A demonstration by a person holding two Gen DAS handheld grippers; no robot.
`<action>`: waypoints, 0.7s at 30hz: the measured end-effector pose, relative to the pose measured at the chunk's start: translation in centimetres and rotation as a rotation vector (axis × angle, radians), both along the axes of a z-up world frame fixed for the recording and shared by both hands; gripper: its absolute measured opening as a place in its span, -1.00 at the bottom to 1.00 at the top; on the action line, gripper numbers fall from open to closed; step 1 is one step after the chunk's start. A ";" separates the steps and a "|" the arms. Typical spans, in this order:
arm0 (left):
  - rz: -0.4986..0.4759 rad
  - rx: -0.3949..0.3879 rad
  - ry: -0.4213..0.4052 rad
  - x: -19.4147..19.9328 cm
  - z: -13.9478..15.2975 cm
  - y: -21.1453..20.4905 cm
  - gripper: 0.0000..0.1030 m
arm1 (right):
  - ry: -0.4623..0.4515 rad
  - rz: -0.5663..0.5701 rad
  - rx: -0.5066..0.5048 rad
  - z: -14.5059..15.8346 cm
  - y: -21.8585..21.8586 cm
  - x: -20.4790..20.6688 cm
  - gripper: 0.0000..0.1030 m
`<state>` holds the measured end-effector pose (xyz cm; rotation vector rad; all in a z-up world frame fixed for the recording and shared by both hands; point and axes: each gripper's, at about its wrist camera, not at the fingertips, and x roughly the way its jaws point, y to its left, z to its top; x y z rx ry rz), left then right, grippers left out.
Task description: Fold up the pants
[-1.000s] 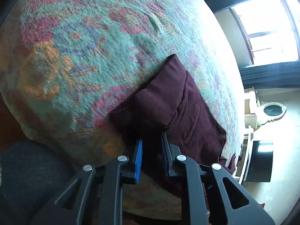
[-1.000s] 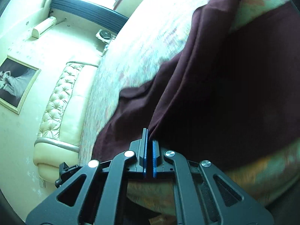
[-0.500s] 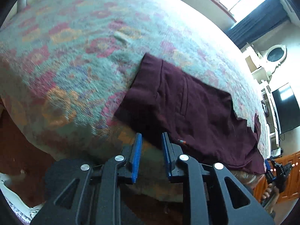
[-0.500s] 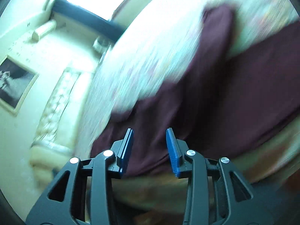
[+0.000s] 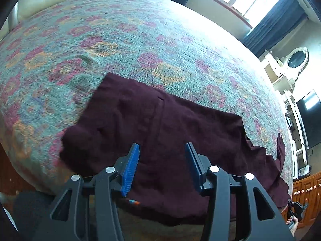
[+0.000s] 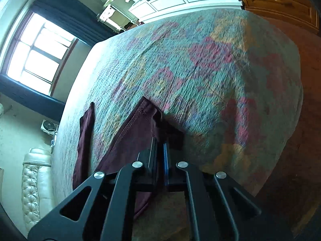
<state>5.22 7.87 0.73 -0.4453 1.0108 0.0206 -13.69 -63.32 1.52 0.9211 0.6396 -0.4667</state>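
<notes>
Dark maroon pants (image 5: 160, 128) lie spread on a floral bedspread (image 5: 124, 40) near the bed's front edge, the waist part to the left and the legs trailing right. My left gripper (image 5: 162, 160) is open and empty, hovering just above the pants' near edge. In the right wrist view, my right gripper (image 6: 159, 148) is shut on the hem end of a pant leg (image 6: 136, 124), which rests on the bedspread (image 6: 200, 70). A second strip of the pants (image 6: 85, 128) lies further left.
A cream tufted headboard (image 6: 34, 186) stands at the bed's head. A window with dark curtains (image 5: 270, 20), a white mirror cabinet (image 5: 289, 64), a television (image 5: 311, 118) and wooden drawers (image 5: 305, 188) line the far side. Brown floor lies beyond the bed edge (image 6: 297, 180).
My left gripper let go of the pants' waist, opened wider and drew back. My right gripper opened, moved along the pants and shut on a leg's hem end.
</notes>
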 end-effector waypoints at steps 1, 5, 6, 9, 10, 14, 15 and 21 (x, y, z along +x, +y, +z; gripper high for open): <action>0.000 0.014 -0.003 0.2 -0.2 -0.6 -0.06 | -0.015 -0.007 -0.027 0.7 -0.4 0.0 -0.92; -0.011 0.027 0.008 0.6 -1.3 -1.9 -0.06 | 0.018 0.019 0.017 -2.0 -1.9 0.1 -0.91; -0.012 0.028 0.018 0.7 -1.6 -2.0 -0.06 | 0.005 0.032 0.039 -2.3 -2.0 -0.1 -0.91; -0.011 0.027 0.020 0.7 -2.1 -1.9 -0.06 | -0.015 -0.072 0.049 -0.7 -3.4 -2.4 -0.80; -0.015 0.024 0.012 0.6 -2.1 -1.8 -0.05 | -0.008 -0.128 -0.005 0.9 -3.6 -3.1 -0.75; -0.037 0.011 -0.004 0.6 -2.3 -1.9 0.18 | -0.047 -0.029 -0.173 7.6 0.6 1.5 -0.68; -0.041 0.009 -0.006 0.6 -2.4 -1.9 0.27 | -0.057 0.042 -0.191 8.6 2.6 4.2 -0.61; -0.079 0.018 -0.031 0.3 -2.8 -2.9 0.63 | 0.044 0.481 -0.312 8.4 16.6 25.8 -0.16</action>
